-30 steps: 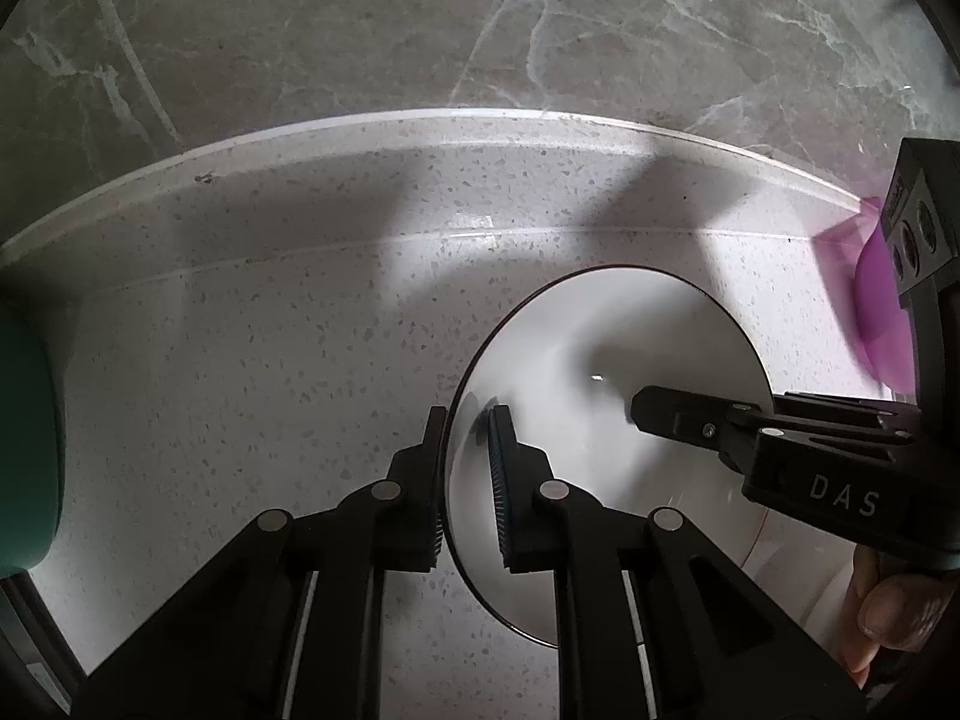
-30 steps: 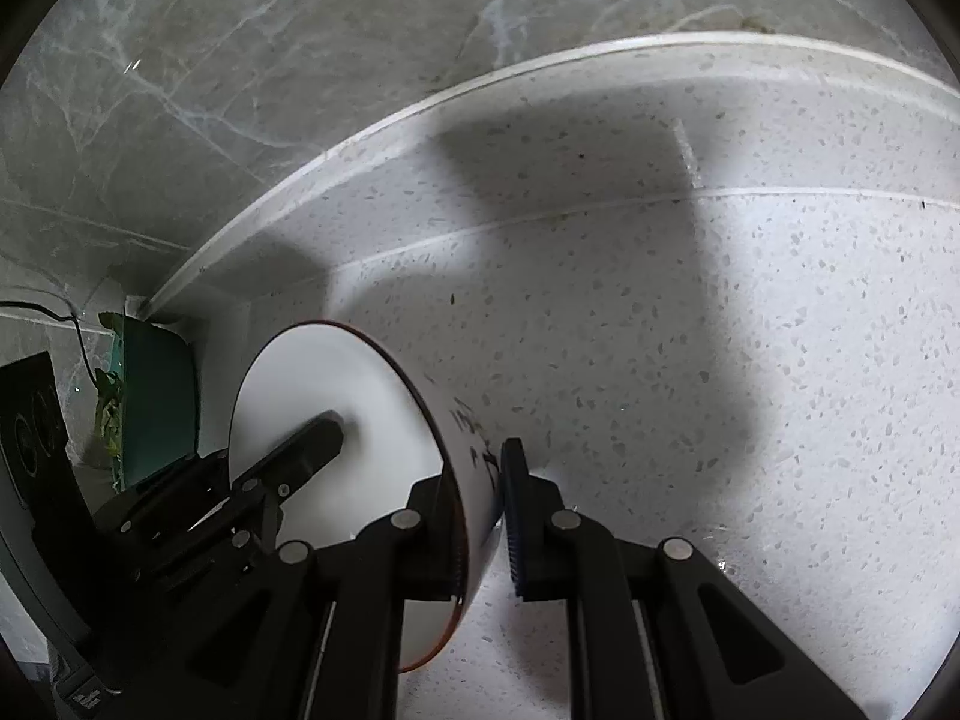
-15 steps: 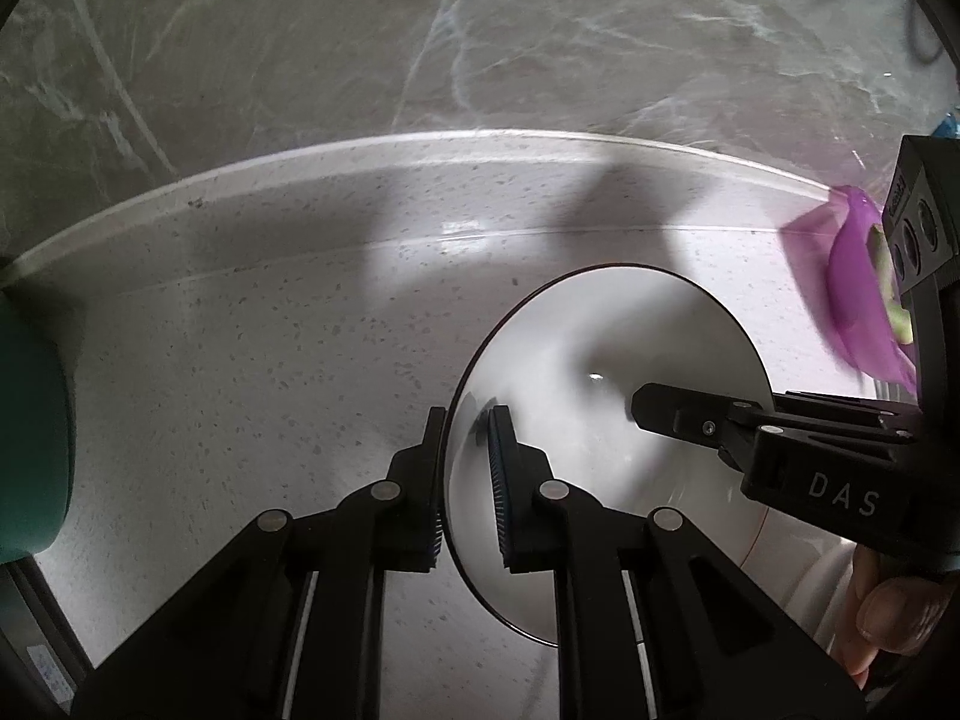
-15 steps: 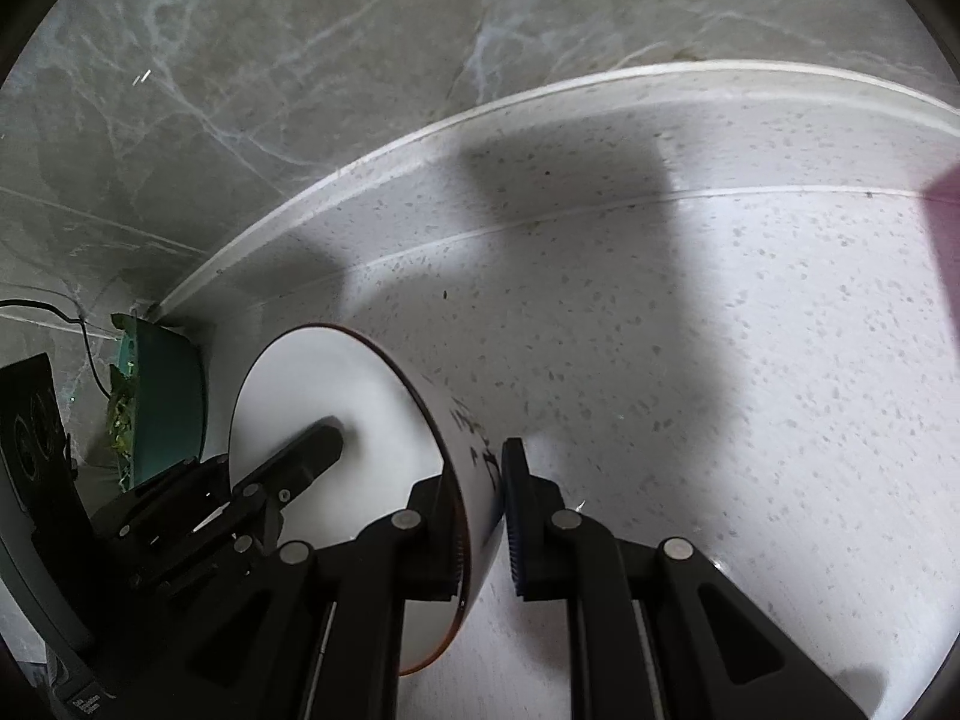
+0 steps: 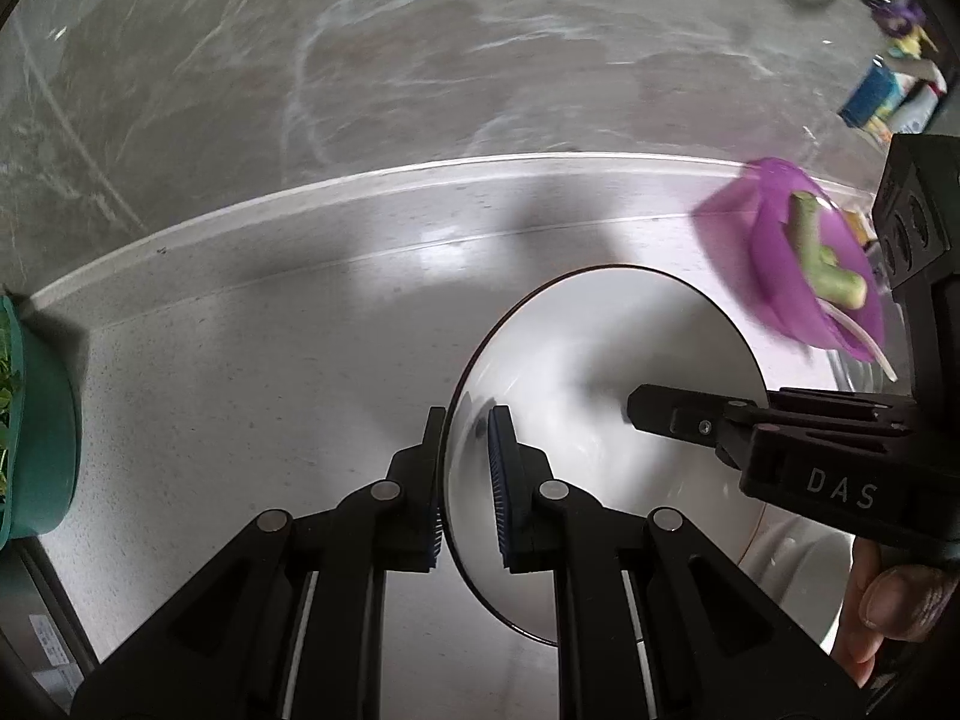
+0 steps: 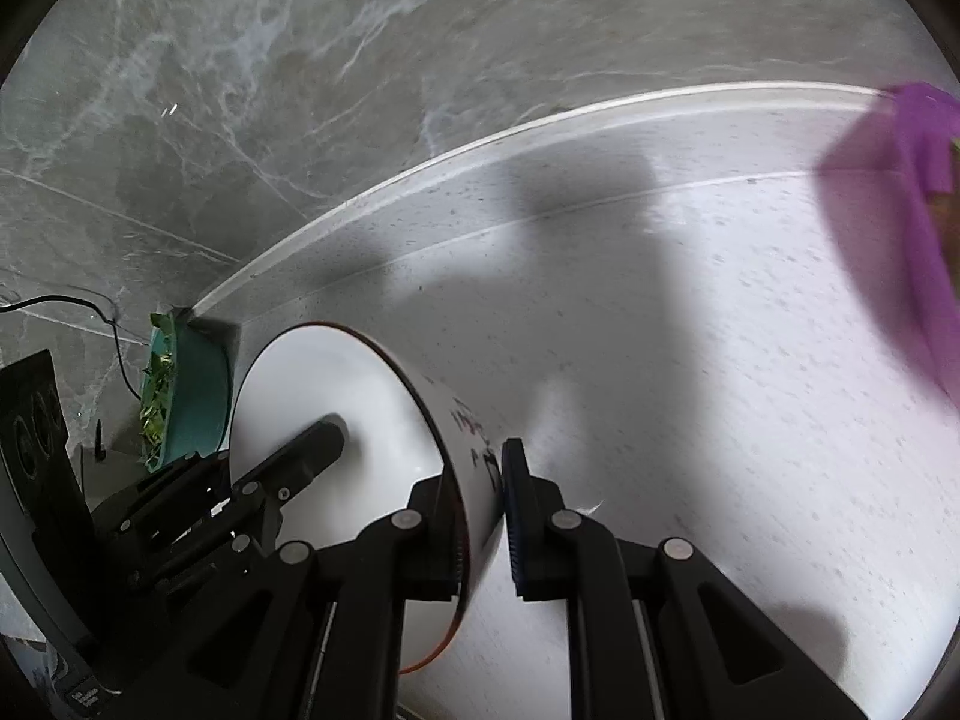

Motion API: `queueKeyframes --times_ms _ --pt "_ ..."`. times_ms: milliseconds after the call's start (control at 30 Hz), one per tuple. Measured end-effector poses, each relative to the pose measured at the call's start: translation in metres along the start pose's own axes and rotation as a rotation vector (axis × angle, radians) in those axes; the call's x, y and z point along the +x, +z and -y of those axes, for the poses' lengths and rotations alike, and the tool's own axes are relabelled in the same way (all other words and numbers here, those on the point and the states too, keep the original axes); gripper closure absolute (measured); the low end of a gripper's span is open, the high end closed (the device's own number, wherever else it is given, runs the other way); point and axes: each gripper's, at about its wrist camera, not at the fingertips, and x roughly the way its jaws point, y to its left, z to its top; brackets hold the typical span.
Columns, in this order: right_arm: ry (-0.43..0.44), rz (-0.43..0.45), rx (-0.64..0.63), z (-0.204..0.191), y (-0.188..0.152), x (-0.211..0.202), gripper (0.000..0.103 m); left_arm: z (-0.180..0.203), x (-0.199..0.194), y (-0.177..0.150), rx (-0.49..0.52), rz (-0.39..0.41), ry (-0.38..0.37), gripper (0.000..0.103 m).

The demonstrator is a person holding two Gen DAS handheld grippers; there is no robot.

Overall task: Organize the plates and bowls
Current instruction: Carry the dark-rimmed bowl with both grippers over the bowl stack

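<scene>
Here: white bowl [image 5: 600, 360] tipped on side, above speckled worktop [image 5: 240, 360], rim clamped from both sides. Left tongs [image 5: 467, 474] pinching one edge, right tongs [image 6: 480, 516] pinching opposite wall. Purple bowl [image 5: 804, 264] near, to right; teal bowl [image 5: 42, 420] far left.

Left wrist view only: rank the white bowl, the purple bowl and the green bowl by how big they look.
1. white bowl, largest, though closest to the camera.
2. purple bowl, clearly smaller, blurred.
3. green bowl, cut off by the frame edge, so its rank against the purple one is unsure.
</scene>
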Motion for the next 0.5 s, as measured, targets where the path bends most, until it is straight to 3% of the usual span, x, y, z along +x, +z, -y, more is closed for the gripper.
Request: queueKeyframes --times_ms 500 --pt "0.027 0.062 0.029 0.053 -0.053 -0.074 0.089 0.108 -0.053 -0.041 0.077 0.068 -0.022 0.092"
